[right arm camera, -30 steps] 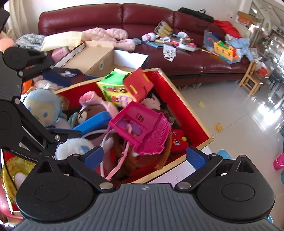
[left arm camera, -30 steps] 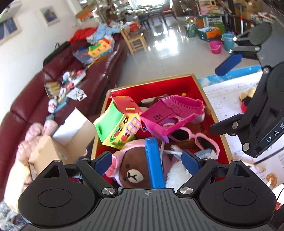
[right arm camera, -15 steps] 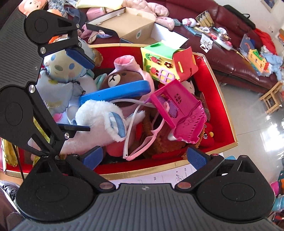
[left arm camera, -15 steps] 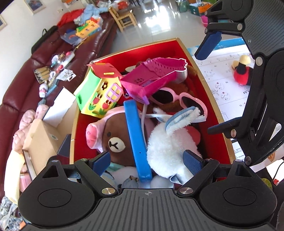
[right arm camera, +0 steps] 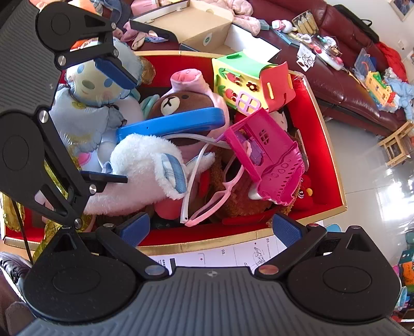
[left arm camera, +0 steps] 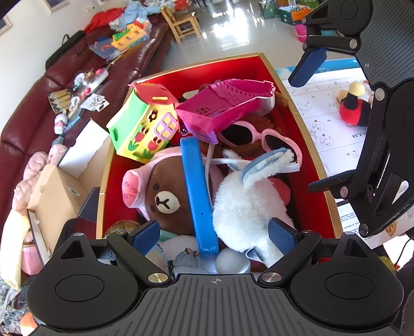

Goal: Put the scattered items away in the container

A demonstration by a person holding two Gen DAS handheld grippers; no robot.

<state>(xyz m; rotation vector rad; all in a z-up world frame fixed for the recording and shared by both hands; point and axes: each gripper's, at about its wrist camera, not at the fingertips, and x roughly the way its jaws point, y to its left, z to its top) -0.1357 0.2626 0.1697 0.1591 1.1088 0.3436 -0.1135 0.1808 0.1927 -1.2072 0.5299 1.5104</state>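
Observation:
A red box with a gold rim (left arm camera: 305, 121) (right arm camera: 333, 165) is full of toys: a brown bear (left arm camera: 163, 191) (right arm camera: 181, 100), a blue flat case (left arm camera: 198, 191) (right arm camera: 176, 121), a white plush rabbit (left arm camera: 245, 206) (right arm camera: 145, 165), pink heart sunglasses (left arm camera: 258, 134) (right arm camera: 214, 196), a magenta toy house (left arm camera: 225, 103) (right arm camera: 269, 160) and a green-yellow foam house (left arm camera: 145, 126) (right arm camera: 245, 85). My left gripper (left arm camera: 214, 232) is open and empty above the near end of the box. My right gripper (right arm camera: 209, 227) is open and empty over the box's side rim. A red-black plush bird (left arm camera: 354, 106) lies outside on the paper.
A white printed sheet (left arm camera: 333, 124) (right arm camera: 225, 256) lies beside the box. A cardboard box (left arm camera: 59, 191) (right arm camera: 196, 28) stands by the dark red sofa (left arm camera: 33, 108) (right arm camera: 349, 85), which is strewn with toys. A small wooden chair (left arm camera: 183, 20) stands on the glossy floor.
Both grippers have lifted and pulled back over the box, so more of its contents shows. The white rabbit now lies in the box. Both stay open.

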